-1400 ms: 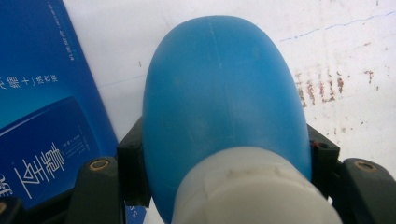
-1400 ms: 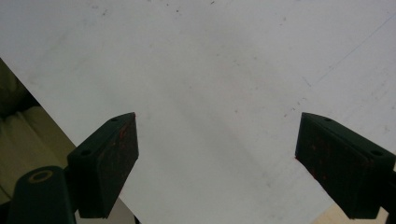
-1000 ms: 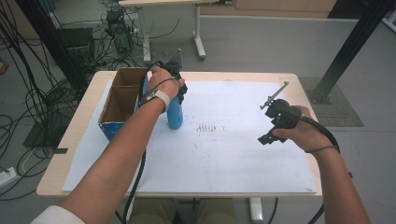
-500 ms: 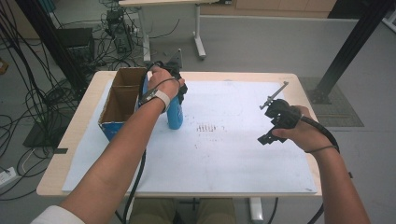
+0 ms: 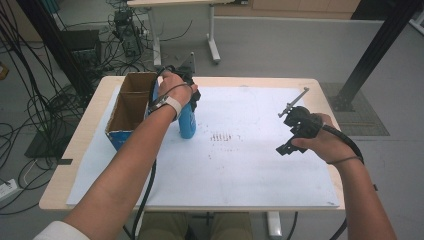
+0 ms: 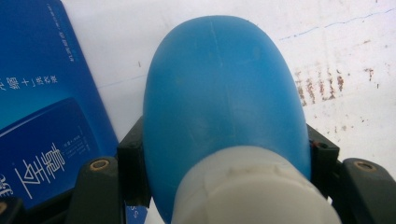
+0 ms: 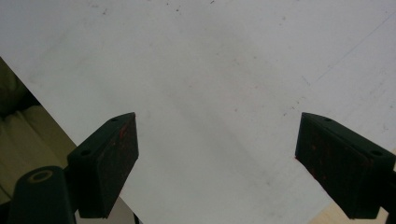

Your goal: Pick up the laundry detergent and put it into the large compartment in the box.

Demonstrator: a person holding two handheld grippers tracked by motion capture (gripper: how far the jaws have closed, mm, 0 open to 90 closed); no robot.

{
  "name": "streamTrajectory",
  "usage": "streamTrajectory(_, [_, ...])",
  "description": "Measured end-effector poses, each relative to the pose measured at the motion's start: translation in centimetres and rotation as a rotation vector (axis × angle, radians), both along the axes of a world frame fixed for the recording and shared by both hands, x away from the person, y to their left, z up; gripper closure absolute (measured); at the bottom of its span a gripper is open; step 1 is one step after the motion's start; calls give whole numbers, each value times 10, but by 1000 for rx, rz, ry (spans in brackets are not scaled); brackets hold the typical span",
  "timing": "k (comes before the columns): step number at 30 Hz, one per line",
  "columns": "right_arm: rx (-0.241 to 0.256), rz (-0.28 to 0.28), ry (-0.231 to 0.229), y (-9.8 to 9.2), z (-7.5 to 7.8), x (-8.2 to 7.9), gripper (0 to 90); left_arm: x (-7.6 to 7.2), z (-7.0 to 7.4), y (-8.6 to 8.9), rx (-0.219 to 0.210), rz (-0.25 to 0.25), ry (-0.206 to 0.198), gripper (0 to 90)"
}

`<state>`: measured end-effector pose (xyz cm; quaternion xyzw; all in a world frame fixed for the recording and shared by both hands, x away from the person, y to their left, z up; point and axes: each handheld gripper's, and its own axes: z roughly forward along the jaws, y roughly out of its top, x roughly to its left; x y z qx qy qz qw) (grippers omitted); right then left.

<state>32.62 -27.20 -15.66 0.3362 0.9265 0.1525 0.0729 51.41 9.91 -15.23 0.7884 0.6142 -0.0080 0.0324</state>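
The pale wooden desk [image 5: 320, 85] is covered by a large white paper sheet [image 5: 260, 165], probably laid down to give a plain working surface; faint brownish marks stain its middle. At the left edge of that sheet stands an open cardboard box with blue printed sides [image 5: 131, 107], its mouth upward, apparently ready to take or give up things from above. Just beside the box's right wall stands the blue plastic bottle with a white cap [image 5: 187, 122], upright on the sheet. The left gripper [image 5: 192, 95] comes at it from above and grips it high up, which keeps the bottle vertical for lifting or setting down; in the left gripper view the fingers [image 6: 133, 175] are clenched on the bottle [image 6: 224, 107] at either flank, just below its cap. The bottle looks smooth, rounded and opaque, with a moulding seam along its body. The right gripper [image 5: 292, 127] hangs idle above the sheet's right side, well apart, its fingers [image 7: 109, 163] released and spread wide with nothing between them.
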Motion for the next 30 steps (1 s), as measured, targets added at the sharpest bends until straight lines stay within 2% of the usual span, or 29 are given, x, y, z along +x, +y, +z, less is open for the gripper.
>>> streamTrajectory(6, [1, -1, -1, 0, 1, 0, 130, 0, 1, 4, -17, 0, -2, 370])
streamTrajectory(11, [-1, 2, -1, 1, 1, 1, 130, -2, 11, 2, -26, -9, -9, 370])
streamTrajectory(15, [1, 3, -5, 1, 2, -1, 130, -6, 28, -3, -7, -12, -29, 370])
streamTrajectory(20, [-2, 0, -9, -1, 4, -3, 130, -13, 49, -2, -13, -10, -47, 370])
streamTrajectory(25, [-6, 7, -13, 1, 6, -5, 130, -17, 67, -4, -8, -13, -40, 370])
streamTrajectory(30, [-6, 11, -19, 3, 8, -6, 130, -24, 92, -2, -6, -16, -40, 371])
